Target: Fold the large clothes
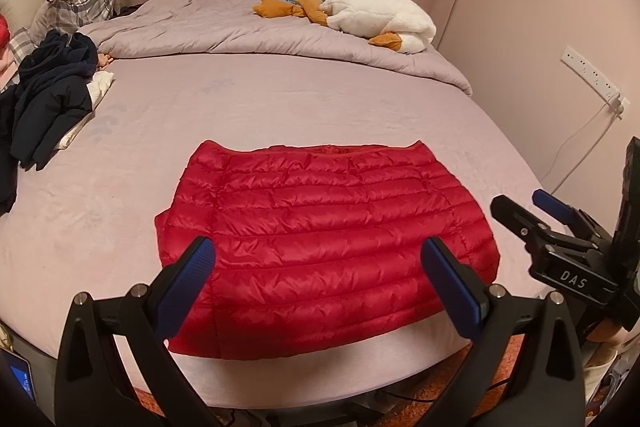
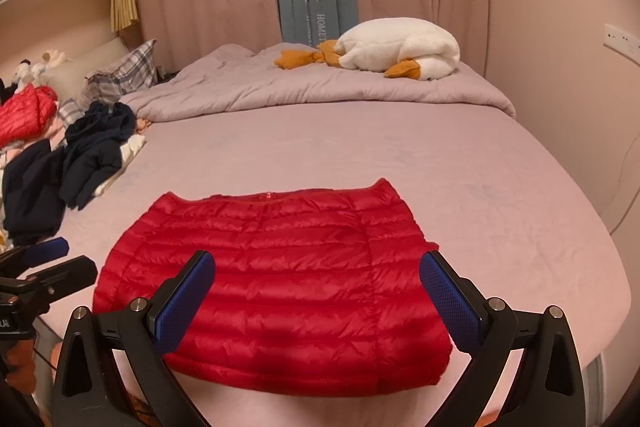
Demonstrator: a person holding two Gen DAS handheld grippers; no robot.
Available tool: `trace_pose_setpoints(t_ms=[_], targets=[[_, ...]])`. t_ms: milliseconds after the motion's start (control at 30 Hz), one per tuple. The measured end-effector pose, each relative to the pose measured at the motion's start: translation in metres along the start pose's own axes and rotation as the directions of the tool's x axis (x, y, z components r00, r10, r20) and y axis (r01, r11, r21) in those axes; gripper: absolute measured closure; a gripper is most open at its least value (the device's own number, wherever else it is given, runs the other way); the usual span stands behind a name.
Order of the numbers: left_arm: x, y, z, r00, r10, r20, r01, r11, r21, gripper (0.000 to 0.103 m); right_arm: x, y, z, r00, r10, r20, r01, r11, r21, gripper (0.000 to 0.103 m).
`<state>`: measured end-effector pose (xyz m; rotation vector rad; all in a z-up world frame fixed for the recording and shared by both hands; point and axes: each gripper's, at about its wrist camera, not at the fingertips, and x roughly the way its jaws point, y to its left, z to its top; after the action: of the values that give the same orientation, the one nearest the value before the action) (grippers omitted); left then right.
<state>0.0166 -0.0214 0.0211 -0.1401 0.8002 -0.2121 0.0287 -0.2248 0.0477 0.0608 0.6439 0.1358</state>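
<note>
A red quilted puffer jacket (image 1: 320, 227) (image 2: 280, 275) lies flat in a compact folded rectangle near the front edge of the bed. My left gripper (image 1: 320, 259) hovers open above its near edge, nothing between the blue pads. My right gripper (image 2: 318, 275) is open too, held over the jacket's near half. In the left wrist view the right gripper (image 1: 528, 211) shows at the right, off the jacket's right side. In the right wrist view the left gripper (image 2: 60, 263) shows at the left edge, beside the jacket.
The pink-sheeted bed (image 1: 280, 107) has a rumpled duvet (image 1: 240, 31) at the back with a white plush goose (image 1: 380, 17) on it. Dark navy clothes (image 1: 48, 99) are piled at the left, another red garment (image 2: 24, 115) behind them. A wall socket strip (image 1: 592, 75) with a cable is at the right.
</note>
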Motion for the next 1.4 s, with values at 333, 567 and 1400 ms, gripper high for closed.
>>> trace_pose_setpoints(t_ms=[333,567,1400], targets=[[-0.0007,0.0048,-0.0016,1.000,0.007,0.002,-0.007,1.000,-0.016,0.000,0.0001,0.0021,-0.0009,1.000,-0.005,-0.008,0.005,1.000,-0.001,0.002],[-0.0012,0.0044,-0.0033,1.000,0.002,0.001,-0.002,1.000,-0.014,0.000,0.0009,0.0036,-0.0016,1.000,-0.007,-0.012,0.007,1.000,-0.004,0.002],[-0.0057,0.0005,-0.0063,1.000,-0.001,0.002,0.001,1.000,-0.012,0.000,0.0010,0.0044,-0.0040,1.000,-0.026,-0.015,0.025,1.000,-0.014,0.002]])
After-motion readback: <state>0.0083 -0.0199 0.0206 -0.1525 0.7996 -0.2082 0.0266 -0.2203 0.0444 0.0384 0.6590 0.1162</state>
